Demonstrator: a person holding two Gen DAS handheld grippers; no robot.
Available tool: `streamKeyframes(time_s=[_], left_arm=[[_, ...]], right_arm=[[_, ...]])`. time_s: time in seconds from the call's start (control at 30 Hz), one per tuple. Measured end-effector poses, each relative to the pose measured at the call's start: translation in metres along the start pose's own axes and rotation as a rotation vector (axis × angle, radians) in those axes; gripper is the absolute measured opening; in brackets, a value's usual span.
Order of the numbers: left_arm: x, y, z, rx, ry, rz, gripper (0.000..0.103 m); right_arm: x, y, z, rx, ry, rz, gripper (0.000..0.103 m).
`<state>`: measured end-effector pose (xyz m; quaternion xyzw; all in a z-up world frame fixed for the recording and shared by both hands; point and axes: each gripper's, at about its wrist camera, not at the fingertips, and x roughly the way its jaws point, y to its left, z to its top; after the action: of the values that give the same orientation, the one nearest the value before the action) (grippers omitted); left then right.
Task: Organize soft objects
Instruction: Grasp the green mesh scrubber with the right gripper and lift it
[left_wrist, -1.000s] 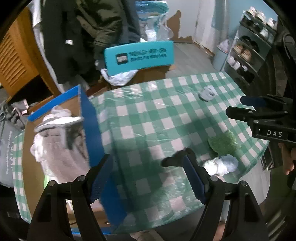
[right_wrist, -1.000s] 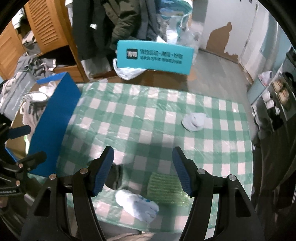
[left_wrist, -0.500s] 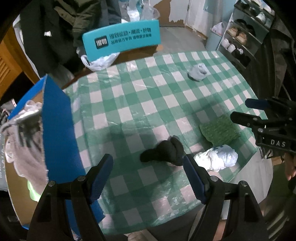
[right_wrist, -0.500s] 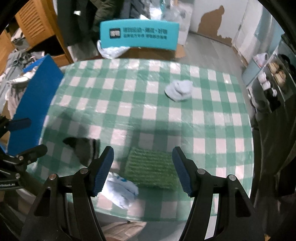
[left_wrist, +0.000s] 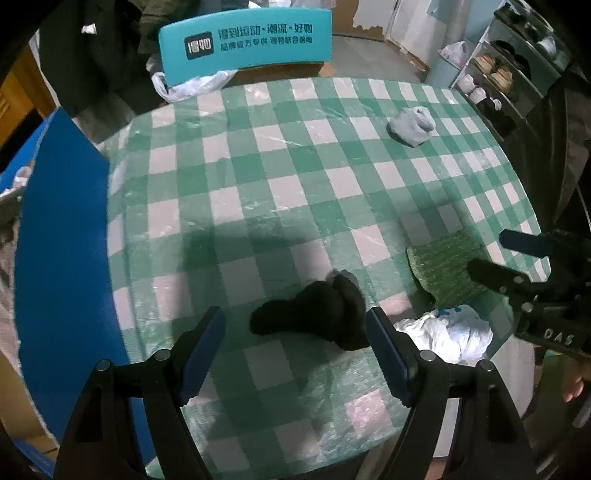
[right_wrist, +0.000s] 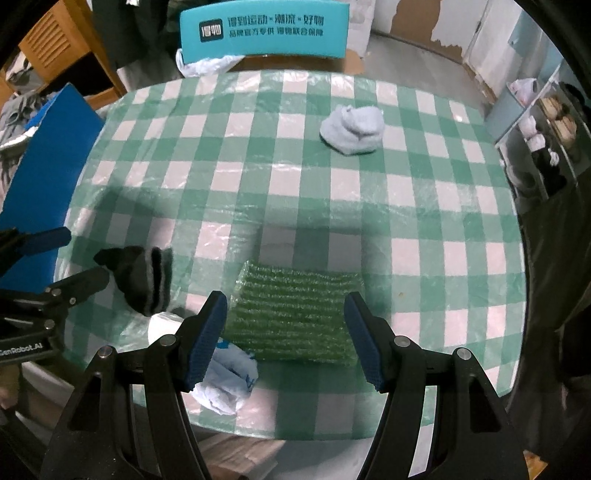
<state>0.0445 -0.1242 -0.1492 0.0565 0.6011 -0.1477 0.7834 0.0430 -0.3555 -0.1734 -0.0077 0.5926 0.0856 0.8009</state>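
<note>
Green-checked worktop carries a flat green knitted cloth under the spread, empty right gripper, a rolled black sock beside it under the equally wide left gripper; reaching, next lower and pinch.

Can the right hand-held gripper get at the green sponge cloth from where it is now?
Probably yes. The right hand-held gripper is open, its fingers frame the green sponge cloth, and nothing lies on top. The white crumpled cloth only touches its near-left corner.
</note>
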Motion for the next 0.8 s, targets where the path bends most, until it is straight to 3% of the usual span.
streamKeyframes(time_s=[0.33, 0.8], left_arm=[[0.02, -0.01, 0.005, -0.007, 0.047, -0.022, 0.08], [0.058, -0.025, 0.005, 0.059, 0.12, 0.041, 0.085]], right_arm=[[0.029, -0.005, -0.005, 0.008, 0.071, -0.015, 0.065], [0.059, -0.008, -0.011, 0.024, 0.105, -0.019, 0.066]])
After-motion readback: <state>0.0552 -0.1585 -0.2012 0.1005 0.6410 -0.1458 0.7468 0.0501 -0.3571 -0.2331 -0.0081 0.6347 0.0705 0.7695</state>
